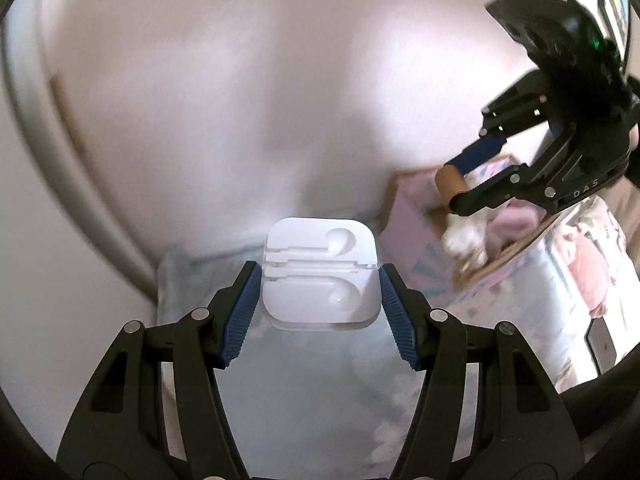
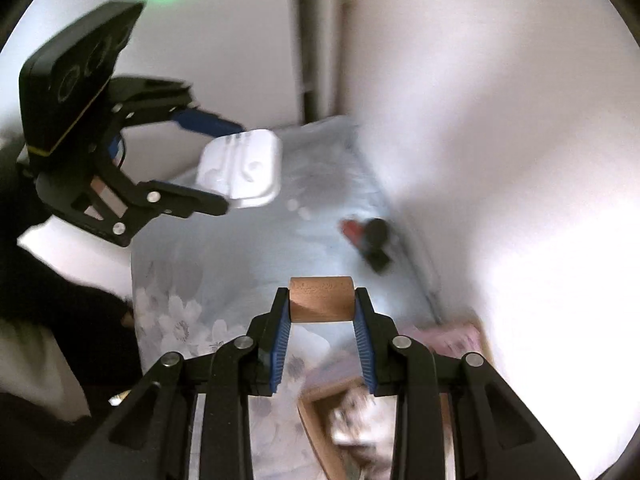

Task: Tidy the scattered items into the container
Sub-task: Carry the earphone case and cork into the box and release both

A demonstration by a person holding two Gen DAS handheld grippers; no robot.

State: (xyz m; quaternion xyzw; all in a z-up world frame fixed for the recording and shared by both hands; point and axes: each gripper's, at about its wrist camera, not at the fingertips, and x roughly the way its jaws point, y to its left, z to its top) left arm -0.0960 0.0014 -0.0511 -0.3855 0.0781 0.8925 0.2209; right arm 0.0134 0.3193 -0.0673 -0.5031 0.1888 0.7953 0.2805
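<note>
- Left hand-held gripper (image 1: 320, 280): blue ribbed pads clamped on both side edges of a white moulded plastic earphone tray (image 1: 320, 272); tray held in the air above the pale blue floral bedspread (image 1: 304, 384).
- Right hand-held gripper (image 2: 321, 300): pads closed on the flat ends of a short brown wooden cylinder (image 2: 321, 299), also lifted clear of the bedspread.
- Container: shallow brown cardboard box (image 2: 316, 420) sitting on the bed, just below and beside the right gripper. It already holds a white fluffy item (image 2: 356, 416) and something pink.
- Progress, as judged: partly done. Some contents are in the box; two items are in hand and neither is deposited yet.
- Remaining: a red and black object (image 2: 370, 240) lies loose on the bedspread near the wall, well apart from the box. It looks like the last stray item in view.
- Cylinder seems closer to its drop than the tray, which sits well to the left of the box.
- Limits: both views are motion-blurred. The red and black object cannot be identified. Box interior is smeared and partly hidden behind the right gripper, and its full outline is cut off.
</note>
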